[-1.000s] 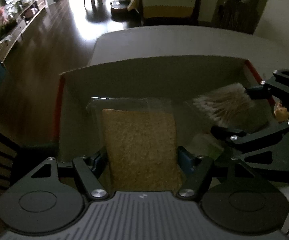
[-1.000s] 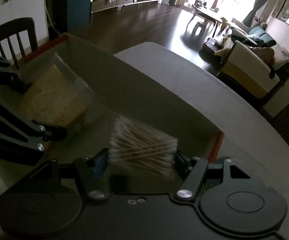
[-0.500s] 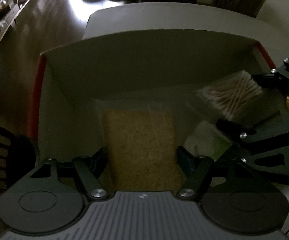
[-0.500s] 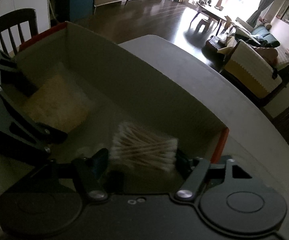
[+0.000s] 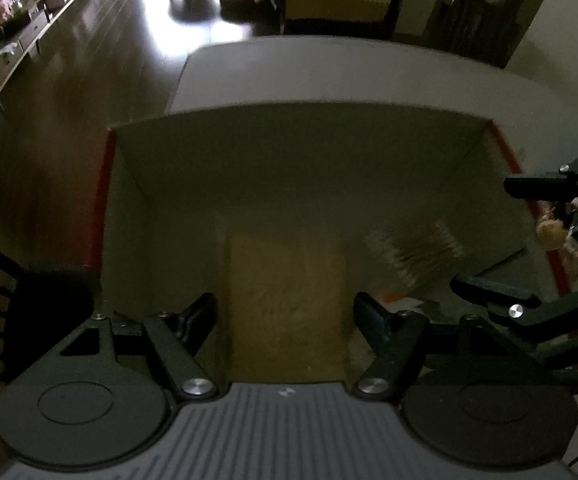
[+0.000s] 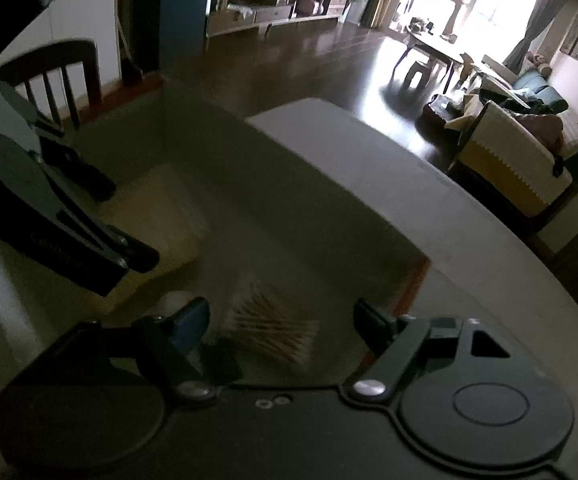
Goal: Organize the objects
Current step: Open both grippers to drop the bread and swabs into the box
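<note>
The left gripper (image 5: 285, 312) points forward and down into an open grey cardboard box with red outer edges (image 5: 289, 148), which sits on a pale grey surface (image 5: 329, 68). Its fingers (image 5: 199, 314) stand wide apart, one on each side of a flat tan rectangular sponge pad (image 5: 285, 300) without pressing it. The pad lies on the box floor at the near side, its long axis running from near to far, straight along the gripper's line.

The right gripper (image 6: 281, 322) leans in from the right end of the box, angled toward its left end. Its fingers (image 6: 191, 320) are also spread wide, with clear gaps on both sides of a clear-wrapped bundle of cotton swabs with white tips (image 6: 269, 324). The bundle lies on the box floor to the right of the pad, close to the red-edged right wall; its sticks run roughly crosswise to the right gripper's line. In the left wrist view the bundle (image 5: 417, 252) is blurred and looks tilted diagonally.
</note>
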`<state>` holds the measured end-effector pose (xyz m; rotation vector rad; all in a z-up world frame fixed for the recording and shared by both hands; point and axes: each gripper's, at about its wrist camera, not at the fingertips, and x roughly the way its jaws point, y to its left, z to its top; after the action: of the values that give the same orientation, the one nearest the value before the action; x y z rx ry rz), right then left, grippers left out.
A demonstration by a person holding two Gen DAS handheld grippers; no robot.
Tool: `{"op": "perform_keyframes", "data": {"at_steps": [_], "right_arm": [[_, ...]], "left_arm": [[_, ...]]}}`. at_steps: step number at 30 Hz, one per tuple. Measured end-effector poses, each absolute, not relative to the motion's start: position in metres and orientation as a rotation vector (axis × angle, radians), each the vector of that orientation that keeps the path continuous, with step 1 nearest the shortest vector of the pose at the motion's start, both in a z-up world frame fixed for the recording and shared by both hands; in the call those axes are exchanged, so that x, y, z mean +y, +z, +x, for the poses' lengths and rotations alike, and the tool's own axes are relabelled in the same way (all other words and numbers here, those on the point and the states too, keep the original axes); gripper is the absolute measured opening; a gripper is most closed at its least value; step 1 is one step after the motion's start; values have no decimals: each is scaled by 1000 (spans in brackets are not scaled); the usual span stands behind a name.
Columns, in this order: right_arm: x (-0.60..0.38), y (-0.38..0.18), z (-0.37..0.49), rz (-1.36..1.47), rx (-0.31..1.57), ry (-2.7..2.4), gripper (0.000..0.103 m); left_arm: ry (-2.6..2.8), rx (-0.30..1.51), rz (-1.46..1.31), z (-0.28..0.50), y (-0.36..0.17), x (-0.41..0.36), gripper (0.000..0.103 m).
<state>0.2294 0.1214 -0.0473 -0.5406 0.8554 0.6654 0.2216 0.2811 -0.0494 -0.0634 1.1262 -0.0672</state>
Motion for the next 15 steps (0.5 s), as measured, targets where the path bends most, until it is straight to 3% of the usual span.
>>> {"op": "perform_keyframes", "data": {"at_steps": [15], "right_arm": [[58, 8, 196, -359, 783, 692, 81]], "left_arm": [[-80, 983, -93, 173, 9, 269, 75]]}}
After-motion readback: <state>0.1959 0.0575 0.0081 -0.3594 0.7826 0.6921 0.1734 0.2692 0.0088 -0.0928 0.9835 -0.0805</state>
